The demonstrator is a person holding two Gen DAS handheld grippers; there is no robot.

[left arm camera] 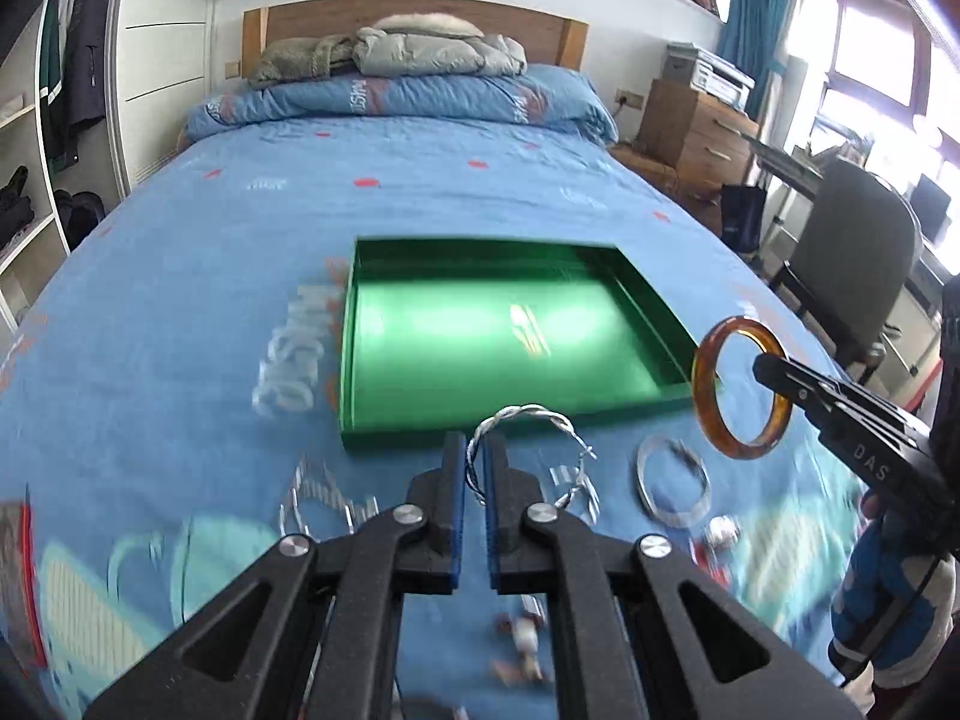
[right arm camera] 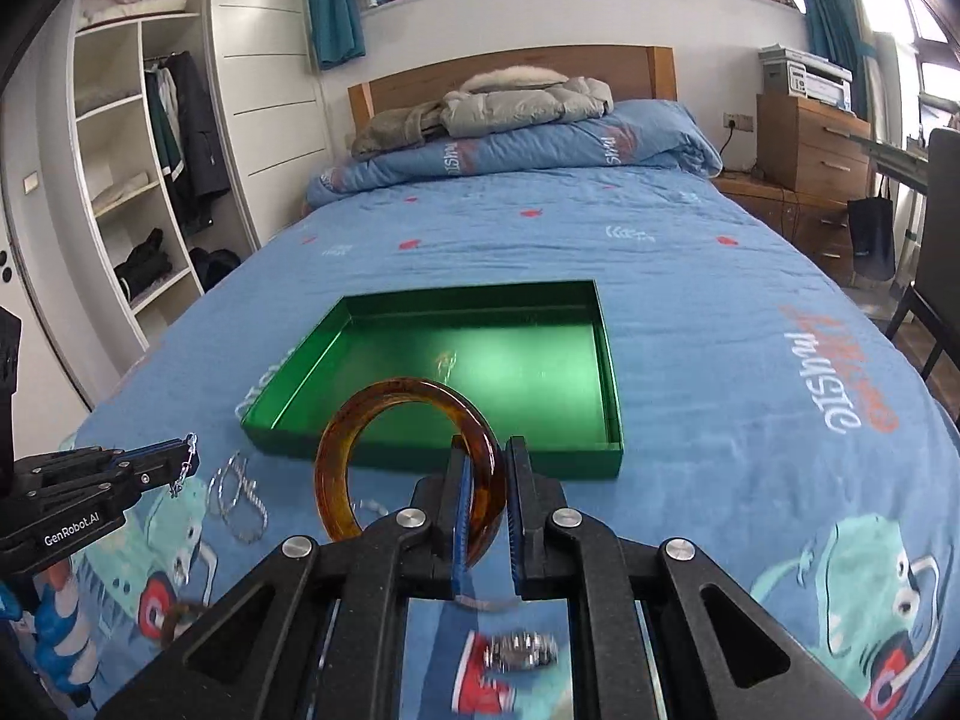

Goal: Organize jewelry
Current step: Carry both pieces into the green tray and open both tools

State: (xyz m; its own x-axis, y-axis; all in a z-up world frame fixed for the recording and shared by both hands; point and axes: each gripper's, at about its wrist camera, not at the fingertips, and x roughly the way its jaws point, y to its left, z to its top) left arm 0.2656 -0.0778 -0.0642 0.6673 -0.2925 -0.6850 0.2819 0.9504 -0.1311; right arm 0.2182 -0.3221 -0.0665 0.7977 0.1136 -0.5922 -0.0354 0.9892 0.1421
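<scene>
L tongs pinch a twisted silver hoop, lower centre of frame. R tongs pinch an amber bangle, lifted just below the green tray, centre.

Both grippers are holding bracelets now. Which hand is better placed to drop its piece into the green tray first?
Probably the right. Its gripper holds the amber bangle by the green tray's near right corner, part of the ring over the rim. The left gripper, shut on the twisted silver bracelet, sits short of the front wall.
</scene>
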